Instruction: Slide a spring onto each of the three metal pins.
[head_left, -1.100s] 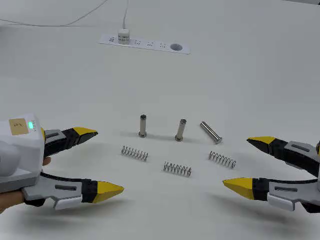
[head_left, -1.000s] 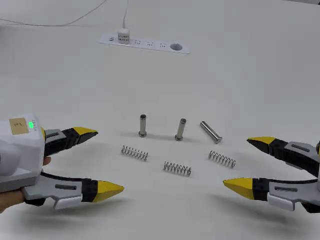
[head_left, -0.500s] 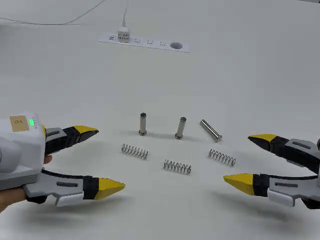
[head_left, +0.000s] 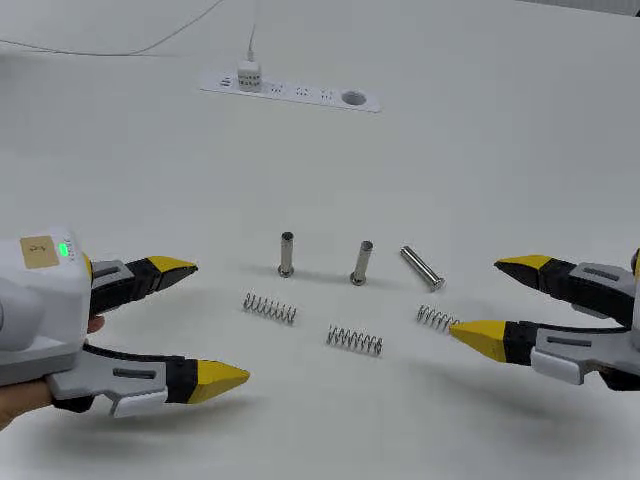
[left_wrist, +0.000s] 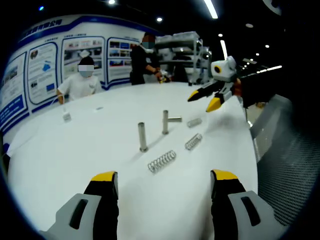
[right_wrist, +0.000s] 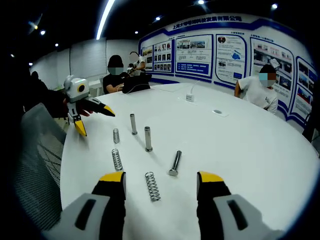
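Two metal pins stand upright on the white table, a left pin and a middle pin. A third pin lies flat to their right. In front of them lie three springs: a left spring, a middle spring and a right spring. My left gripper hovers open at the near left, its jaws empty. My right gripper is open at the near right, with one yellow tip just beside the right spring.
A white power strip with a plugged-in charger and cable lies at the table's far side. Several people are at the table's far edge in the gripper views. A mesh chair back stands near the table.
My right gripper has moved up and left, toward the right spring. The left gripper has stayed in place. The head view has shifted slightly.
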